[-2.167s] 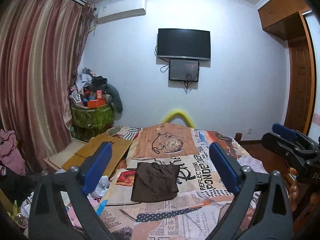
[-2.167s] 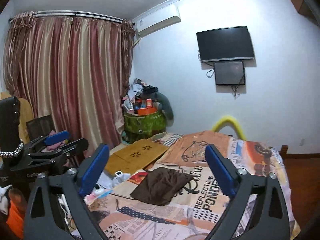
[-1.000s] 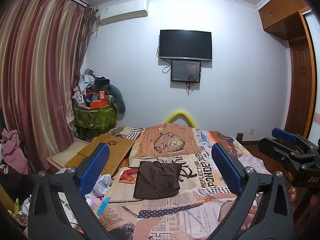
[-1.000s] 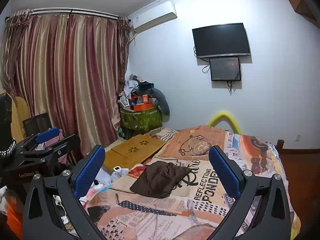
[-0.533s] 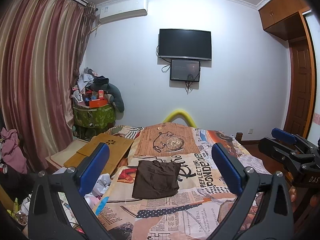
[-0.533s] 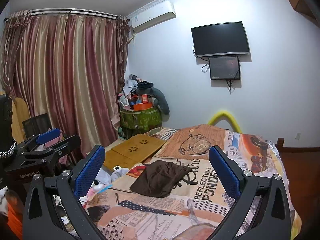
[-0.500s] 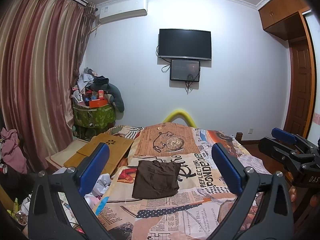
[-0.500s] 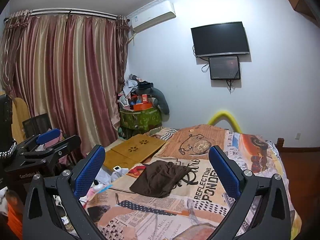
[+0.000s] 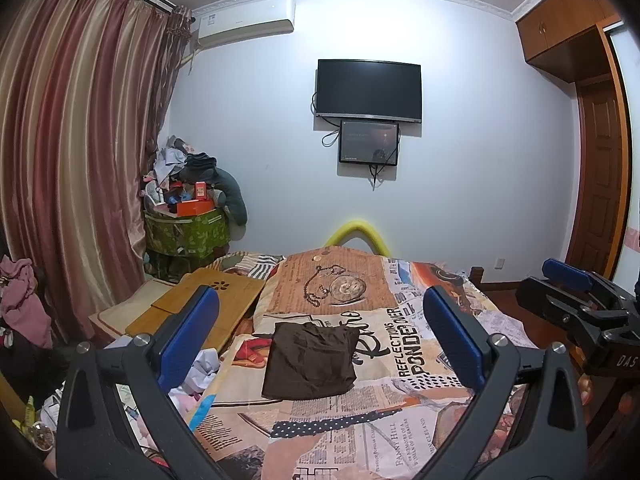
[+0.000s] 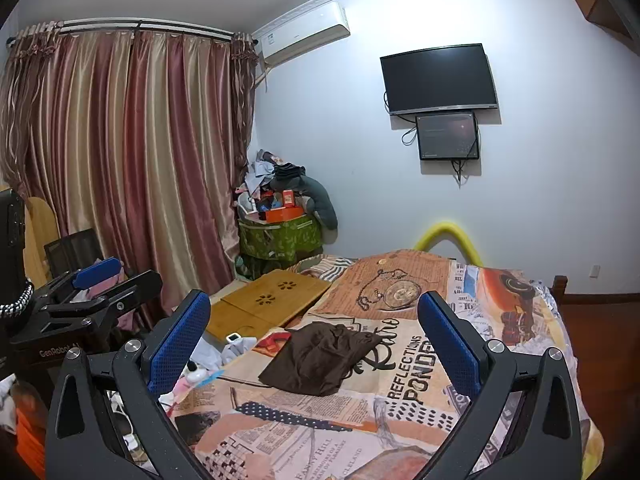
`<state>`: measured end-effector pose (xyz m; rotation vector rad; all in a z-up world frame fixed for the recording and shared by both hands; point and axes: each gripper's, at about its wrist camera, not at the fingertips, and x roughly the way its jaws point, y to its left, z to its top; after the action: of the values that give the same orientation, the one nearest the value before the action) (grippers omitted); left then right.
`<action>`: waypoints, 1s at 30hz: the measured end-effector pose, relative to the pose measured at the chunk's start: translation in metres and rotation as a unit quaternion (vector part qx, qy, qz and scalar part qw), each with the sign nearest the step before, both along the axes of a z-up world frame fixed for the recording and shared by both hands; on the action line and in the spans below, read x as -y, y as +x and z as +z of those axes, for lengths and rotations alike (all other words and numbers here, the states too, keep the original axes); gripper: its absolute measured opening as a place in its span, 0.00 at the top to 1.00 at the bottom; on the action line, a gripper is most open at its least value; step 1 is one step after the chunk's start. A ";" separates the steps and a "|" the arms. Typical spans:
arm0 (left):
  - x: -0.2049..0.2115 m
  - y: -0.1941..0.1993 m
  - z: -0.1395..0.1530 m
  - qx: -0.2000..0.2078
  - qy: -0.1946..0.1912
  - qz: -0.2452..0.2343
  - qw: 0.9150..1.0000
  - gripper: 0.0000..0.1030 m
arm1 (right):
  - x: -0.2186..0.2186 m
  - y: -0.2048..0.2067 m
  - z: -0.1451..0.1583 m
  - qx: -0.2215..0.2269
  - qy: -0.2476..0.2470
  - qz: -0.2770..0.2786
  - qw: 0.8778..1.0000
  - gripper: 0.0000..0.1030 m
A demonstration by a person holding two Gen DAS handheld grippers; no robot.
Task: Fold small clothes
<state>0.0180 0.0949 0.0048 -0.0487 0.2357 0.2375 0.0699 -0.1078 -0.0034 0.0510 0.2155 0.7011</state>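
Note:
A small dark brown garment lies folded into a rough rectangle on the bed's printed cover; it also shows in the right wrist view. My left gripper is open and empty, held above the bed's near end with the garment framed between its blue pads. My right gripper is open and empty too, off to the right and well short of the garment. Each gripper shows in the other's view: the right one and the left one.
A wooden lap desk lies at the bed's left side, with loose clothes and clutter below it. A green box piled with things stands by the curtain. A TV hangs on the far wall.
Both grippers rose and drew back slightly between 2.2 s and 1.0 s ago, and have held nearly still since. The garment has not moved.

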 end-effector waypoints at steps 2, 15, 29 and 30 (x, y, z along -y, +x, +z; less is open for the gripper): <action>0.001 0.002 0.000 0.001 -0.001 -0.002 1.000 0.00 | 0.000 0.000 0.000 0.000 0.001 0.000 1.000 0.00; 0.002 0.009 -0.001 -0.010 -0.012 -0.015 1.000 0.00 | 0.002 0.002 -0.001 -0.004 0.004 -0.003 1.000 0.00; 0.006 0.009 -0.003 -0.017 -0.008 -0.031 0.999 0.00 | 0.000 0.001 0.001 -0.008 0.005 -0.005 1.000 0.00; 0.006 0.009 -0.003 -0.016 -0.007 -0.032 0.999 0.00 | 0.000 0.001 0.001 -0.008 0.005 -0.005 1.000 0.00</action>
<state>0.0267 0.0893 0.0016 -0.0516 0.2710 0.1738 0.0708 -0.1075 -0.0028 0.0666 0.2267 0.6918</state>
